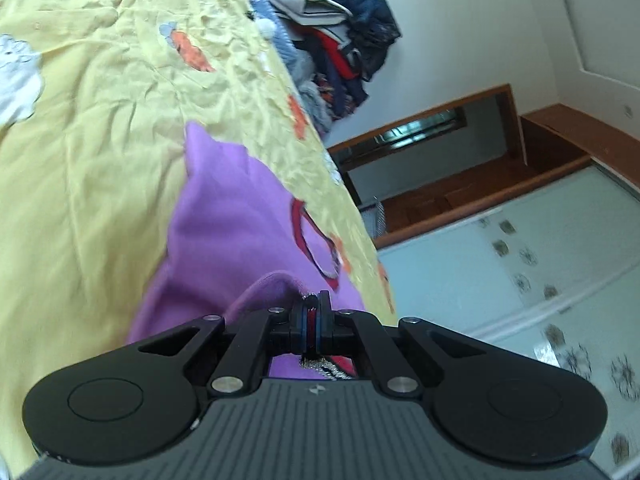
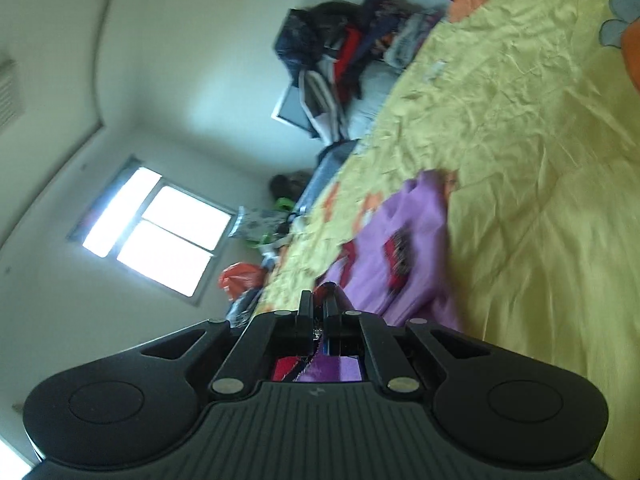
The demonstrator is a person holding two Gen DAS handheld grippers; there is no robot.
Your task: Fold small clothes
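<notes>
A small purple garment with red trim lies on the yellow bed sheet. In the left wrist view my left gripper is shut on an edge of this garment, and cloth bunches up just before the fingers. The right wrist view shows the same purple garment with a red patch, stretched away from the fingers. My right gripper is shut on another edge of it, with purple and red cloth showing behind the jaws. Both views are rolled sideways and blurred.
A heap of dark, red and blue clothes sits at the far end of the bed and appears as a clothes heap in the right wrist view too. A wooden doorway, a wardrobe, a window and bags stand beyond the bed.
</notes>
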